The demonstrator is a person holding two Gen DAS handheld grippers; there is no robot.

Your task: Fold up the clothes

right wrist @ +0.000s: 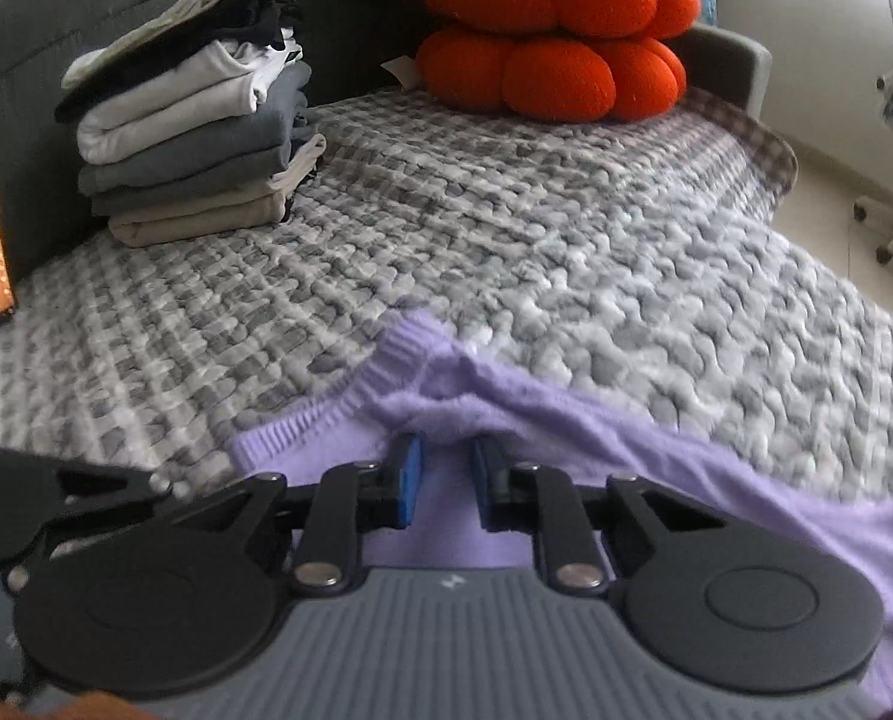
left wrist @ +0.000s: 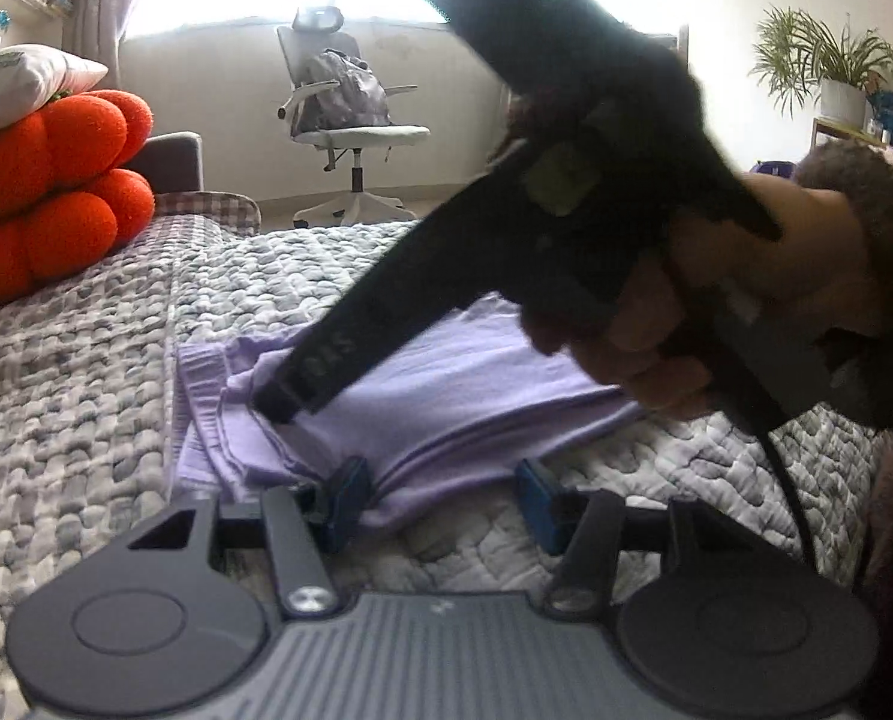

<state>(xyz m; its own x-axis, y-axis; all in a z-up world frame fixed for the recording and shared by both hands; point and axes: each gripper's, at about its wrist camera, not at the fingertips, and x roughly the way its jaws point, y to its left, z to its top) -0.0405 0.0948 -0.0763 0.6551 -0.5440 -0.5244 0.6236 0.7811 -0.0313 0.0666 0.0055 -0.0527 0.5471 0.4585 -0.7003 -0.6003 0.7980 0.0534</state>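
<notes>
1. Lilac garment: folded flat on the grey quilted bed cover, in front of the orange cushion.
2. Left gripper: released, jaws apart at the garment's near edge.
3. Right gripper: clenched on a bunched fold near the garment's ribbed hem.
4. Stack of folded clothes: left of the orange cushion.

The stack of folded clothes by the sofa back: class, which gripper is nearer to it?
Right. The right gripper, at the purple garment, faces the stack of folded clothes across the quilt. The left gripper sits at the garment's far edge, with no stack in its view.
</notes>
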